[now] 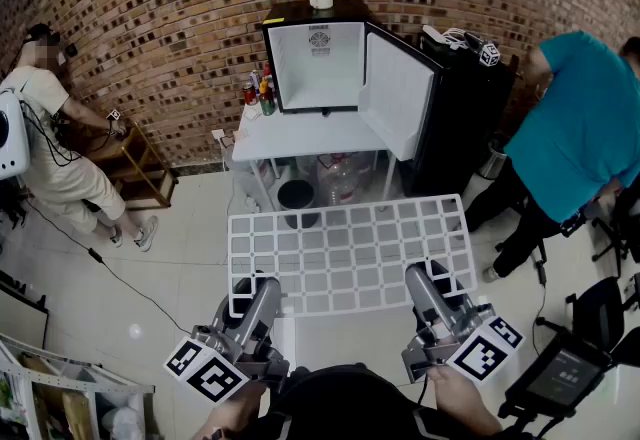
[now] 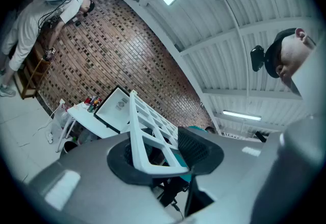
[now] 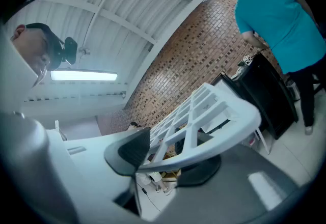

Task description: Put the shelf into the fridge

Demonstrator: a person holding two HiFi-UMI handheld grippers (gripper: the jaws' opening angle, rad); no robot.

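A white grid shelf [image 1: 350, 253] hangs level in front of me, held at its near edge by both grippers. My left gripper [image 1: 262, 296] is shut on the shelf's near left part, and the frame [image 2: 147, 141] lies clamped between its dark pads. My right gripper [image 1: 422, 286] is shut on the near right part; the shelf rim [image 3: 214, 131] sits between its pads. Ahead, the small black fridge [image 1: 320, 63] stands on a white table [image 1: 305, 138] with its door [image 1: 400, 93] swung open to the right. Its white inside looks bare.
Bottles and cans [image 1: 258, 91] stand left of the fridge. A black cabinet [image 1: 468, 103] stands right of the door. A person in a teal shirt [image 1: 580, 133] bends at the right. Another person [image 1: 45, 128] stands at the left by a wooden stand [image 1: 140, 168].
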